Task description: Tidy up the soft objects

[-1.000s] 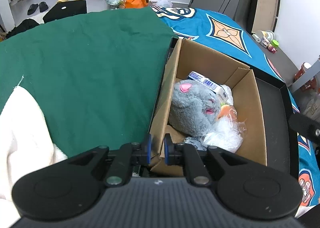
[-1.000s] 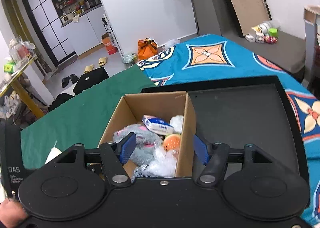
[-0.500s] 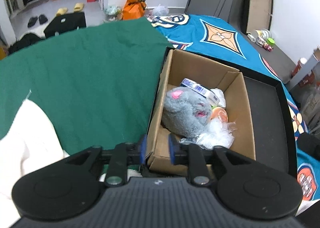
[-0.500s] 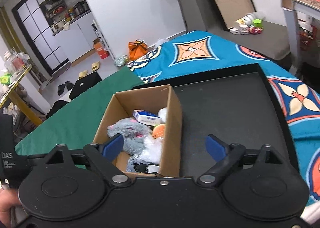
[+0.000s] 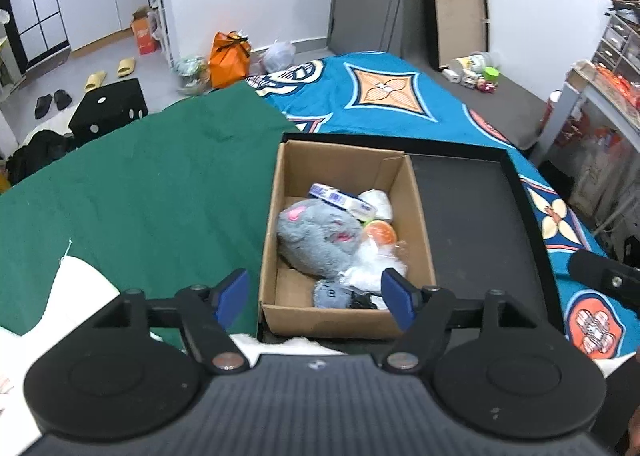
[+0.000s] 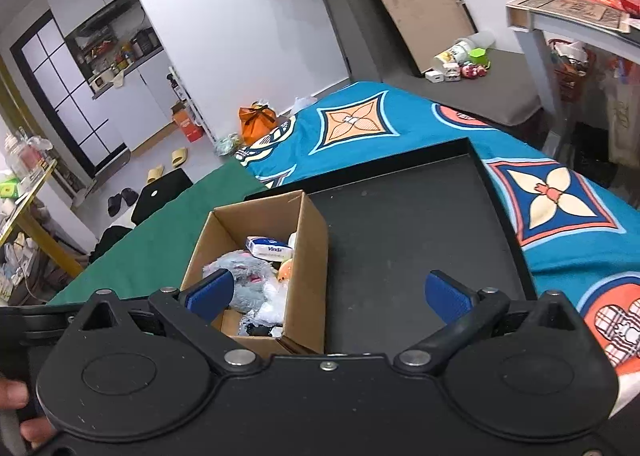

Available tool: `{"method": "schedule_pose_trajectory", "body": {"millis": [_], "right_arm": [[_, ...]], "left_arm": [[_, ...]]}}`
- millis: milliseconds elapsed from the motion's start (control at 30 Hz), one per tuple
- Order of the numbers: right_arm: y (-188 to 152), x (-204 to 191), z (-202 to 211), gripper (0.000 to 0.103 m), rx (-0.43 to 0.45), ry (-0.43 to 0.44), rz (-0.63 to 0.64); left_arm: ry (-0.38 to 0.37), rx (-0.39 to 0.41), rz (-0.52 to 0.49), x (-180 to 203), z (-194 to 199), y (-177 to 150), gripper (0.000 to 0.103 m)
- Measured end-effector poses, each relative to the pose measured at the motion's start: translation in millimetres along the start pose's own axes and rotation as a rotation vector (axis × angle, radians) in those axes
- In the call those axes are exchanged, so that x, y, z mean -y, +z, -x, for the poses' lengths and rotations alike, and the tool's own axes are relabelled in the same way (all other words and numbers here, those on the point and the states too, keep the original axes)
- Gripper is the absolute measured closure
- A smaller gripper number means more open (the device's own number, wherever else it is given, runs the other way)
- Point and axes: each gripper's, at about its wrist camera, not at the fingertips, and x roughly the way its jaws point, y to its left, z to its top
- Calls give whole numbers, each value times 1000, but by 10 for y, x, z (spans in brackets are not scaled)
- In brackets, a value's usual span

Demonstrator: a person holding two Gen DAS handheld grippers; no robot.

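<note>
A cardboard box (image 5: pixel 332 322) stands in the left end of a black tray (image 5: pixel 472 215). Inside lie a grey plush mouse (image 5: pixel 320 236), a blue-and-white tissue pack (image 5: pixel 340 199), an orange ball (image 5: pixel 380 232), a crumpled clear bag (image 5: pixel 372 264) and a small grey plush (image 5: pixel 332 294). My left gripper (image 5: pixel 314 296) hovers above the box's near wall, its jaws opening and pressing on nothing. My right gripper (image 6: pixel 329 294) hangs over the box's (image 6: pixel 308 256) right wall and the tray (image 6: pixel 400 223), its jaws opening wide and gripping nothing.
A green cloth (image 5: pixel 140 195) covers the surface left of the tray, with a white fleece (image 5: pixel 76 296) at its near corner. A blue patterned blanket (image 5: pixel 380 91) lies beyond and to the right. A table (image 6: pixel 560 19) stands at the far right.
The left jaws, nearly shut at the box's near left corner, have spread wide and the gripper has risen. The right jaws have widened too and drawn back to the right.
</note>
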Motion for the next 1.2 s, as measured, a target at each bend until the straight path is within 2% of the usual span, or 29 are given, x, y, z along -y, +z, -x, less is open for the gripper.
{"method": "schedule_pose_trajectory", "body": {"millis": [333,667,900,1000,1200], "right_arm": [[9,54,369,0,52,-15,12],[8,129,692,0,65,-43,9],[-12,104,940,0,62,-42,42],[-30,100,1045,0,63,-8,46],[-98,34,1283,0,82,-23,85]], "left_arm": [[5,32,-25,96,392,-123,25],[2,86,-48,167,917,-220,1],[1,123,-44,210,1258,-323,0],[3,136,-61,241,1396,-386,0],[-3,148,-79,289,1652,-543,0]]}}
